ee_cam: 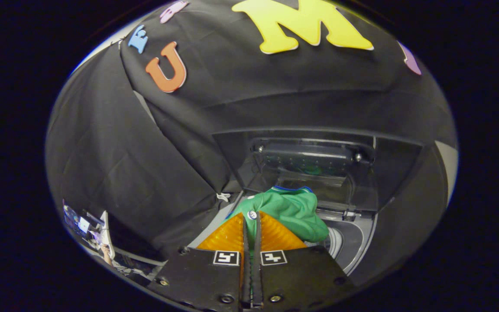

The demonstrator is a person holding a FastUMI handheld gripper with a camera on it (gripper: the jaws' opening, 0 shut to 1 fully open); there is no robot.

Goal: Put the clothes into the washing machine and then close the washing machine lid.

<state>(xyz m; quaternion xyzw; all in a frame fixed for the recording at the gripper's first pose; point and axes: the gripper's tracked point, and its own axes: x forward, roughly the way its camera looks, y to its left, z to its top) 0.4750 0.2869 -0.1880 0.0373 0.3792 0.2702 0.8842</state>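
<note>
My gripper (251, 216) is shut on a green garment (293, 210) with a white button and a blue-and-white collar trim. Its two orange fingers (228, 236) pinch a fold of the cloth. The garment hangs over the open top of the washing machine (353, 242), whose round tub rim shows just right of the fingers. The machine's dark lid (310, 158) stands raised beyond the garment, tilted back against the wall.
Black cloth walls close in behind and to the left of the machine. A small stand with a bright screen (87, 225) sits low at the far left, with a person's hand beside it.
</note>
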